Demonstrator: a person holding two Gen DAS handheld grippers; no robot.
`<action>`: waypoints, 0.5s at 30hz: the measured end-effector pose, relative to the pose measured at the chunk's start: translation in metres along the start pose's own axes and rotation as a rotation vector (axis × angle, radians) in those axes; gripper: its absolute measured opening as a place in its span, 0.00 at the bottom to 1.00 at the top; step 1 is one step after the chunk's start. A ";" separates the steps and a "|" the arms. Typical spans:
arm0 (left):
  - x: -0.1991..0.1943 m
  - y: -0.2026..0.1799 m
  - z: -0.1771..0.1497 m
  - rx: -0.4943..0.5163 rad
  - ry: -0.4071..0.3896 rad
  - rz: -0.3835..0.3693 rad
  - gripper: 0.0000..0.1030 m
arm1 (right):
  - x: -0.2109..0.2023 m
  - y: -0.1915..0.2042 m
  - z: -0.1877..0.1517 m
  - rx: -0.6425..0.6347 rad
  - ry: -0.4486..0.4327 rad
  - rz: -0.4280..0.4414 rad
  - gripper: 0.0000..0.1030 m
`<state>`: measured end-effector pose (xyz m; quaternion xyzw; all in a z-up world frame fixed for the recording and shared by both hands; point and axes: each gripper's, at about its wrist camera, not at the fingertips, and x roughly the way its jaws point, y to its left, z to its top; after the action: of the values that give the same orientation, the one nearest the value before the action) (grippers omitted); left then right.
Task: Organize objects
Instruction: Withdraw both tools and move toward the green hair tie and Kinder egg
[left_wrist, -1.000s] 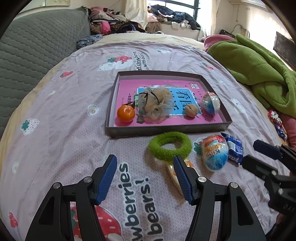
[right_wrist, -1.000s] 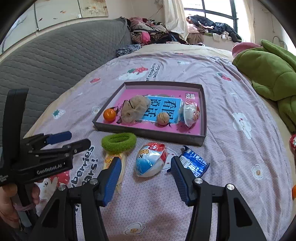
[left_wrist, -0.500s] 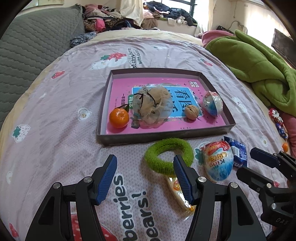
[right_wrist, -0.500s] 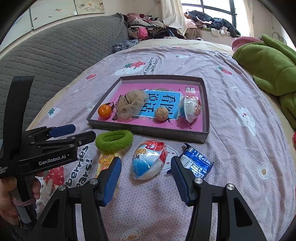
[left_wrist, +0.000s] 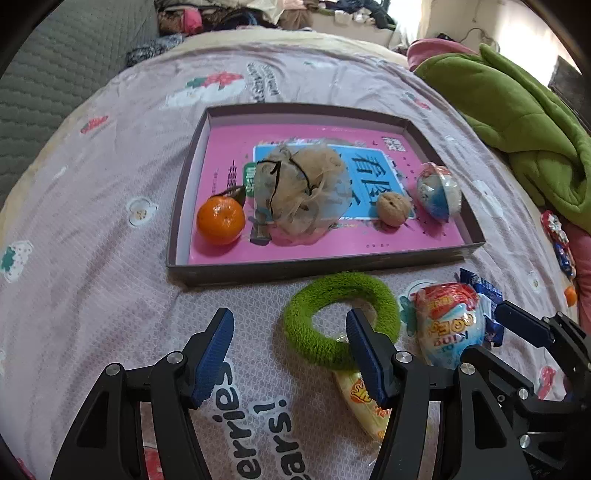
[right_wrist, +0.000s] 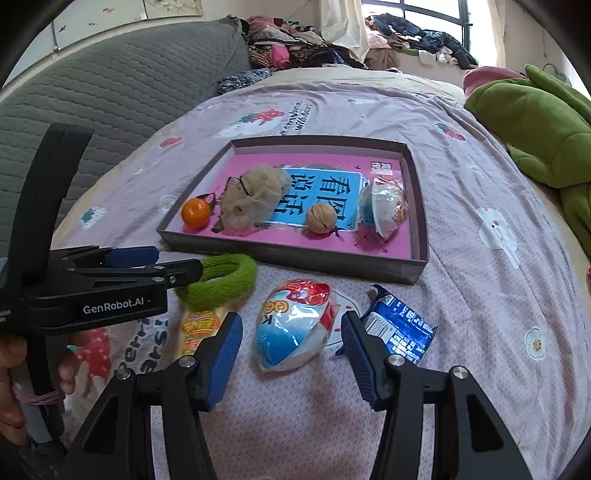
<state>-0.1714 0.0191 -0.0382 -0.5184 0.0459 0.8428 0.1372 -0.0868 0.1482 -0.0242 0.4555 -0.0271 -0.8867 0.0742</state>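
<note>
A shallow brown tray (left_wrist: 321, 264) (right_wrist: 295, 254) with a pink base lies on the bed and holds an orange (left_wrist: 220, 220), a beige mesh pouch (left_wrist: 303, 192), a walnut (left_wrist: 393, 208) and a wrapped toy egg (left_wrist: 439, 192). In front of it lie a green fuzzy ring (left_wrist: 340, 319) (right_wrist: 221, 278), a yellow snack packet (left_wrist: 364, 398) (right_wrist: 197, 326), a second wrapped egg (left_wrist: 448, 325) (right_wrist: 295, 328) and a blue packet (right_wrist: 400, 328). My left gripper (left_wrist: 290, 354) is open, its right finger over the ring. My right gripper (right_wrist: 291, 356) is open, straddling the egg.
A green blanket (left_wrist: 517, 122) is heaped at the right. A grey quilted headboard (right_wrist: 110, 99) runs along the left. Clothes pile up at the far end (right_wrist: 295, 48). Small wrapped sweets (left_wrist: 557, 240) lie near the right edge.
Both grippers have moved forward and lower towards the loose items. The left one has closed in on the green ring, the right one on the wrapped egg. Both stay open.
</note>
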 end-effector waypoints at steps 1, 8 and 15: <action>0.002 0.000 0.001 -0.004 0.004 -0.003 0.63 | 0.001 0.000 0.000 -0.002 -0.002 -0.008 0.54; 0.018 0.004 0.006 -0.016 0.036 0.008 0.63 | 0.011 0.006 0.000 -0.046 0.001 -0.022 0.53; 0.038 0.008 0.011 -0.016 0.089 0.024 0.63 | 0.022 0.008 -0.001 -0.063 0.021 -0.029 0.53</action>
<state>-0.1992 0.0212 -0.0670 -0.5558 0.0514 0.8208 0.1209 -0.0979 0.1368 -0.0414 0.4626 0.0080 -0.8833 0.0759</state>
